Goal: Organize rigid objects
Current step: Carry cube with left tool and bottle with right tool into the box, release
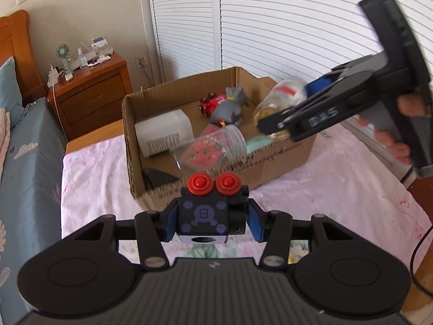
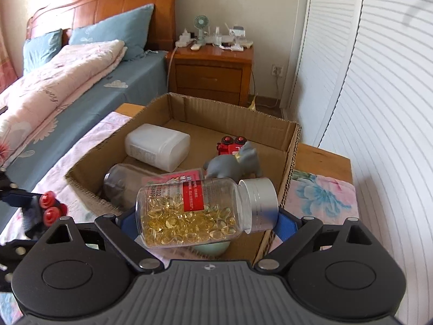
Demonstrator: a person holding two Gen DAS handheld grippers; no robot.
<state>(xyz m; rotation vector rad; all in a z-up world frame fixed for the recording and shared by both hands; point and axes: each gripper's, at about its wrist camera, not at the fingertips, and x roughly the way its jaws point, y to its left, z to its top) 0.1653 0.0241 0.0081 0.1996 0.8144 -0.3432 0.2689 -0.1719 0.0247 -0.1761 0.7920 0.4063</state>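
Left gripper [image 1: 212,220]: jaws are clamped on a black toy block [image 1: 203,216] with two red knobs on top, held above the pink floral cloth [image 1: 94,178] just short of the cardboard box [image 1: 270,162].

Right gripper [image 2: 208,216]: jaws are set wide and clamped on a clear pill bottle [image 2: 189,214] of yellow capsules, gripped end to end, silver cap to the right, held over the near edge of the box.

Inside the box are seen a clear jar with a pink label [image 1: 213,146], lying on its side; a white container [image 1: 162,135]; a grey animal figure [image 1: 230,105]; and a red toy car [image 1: 209,104].

Beyond the box a wooden nightstand [image 2: 213,73] is seen beside the bed [image 2: 81,81].
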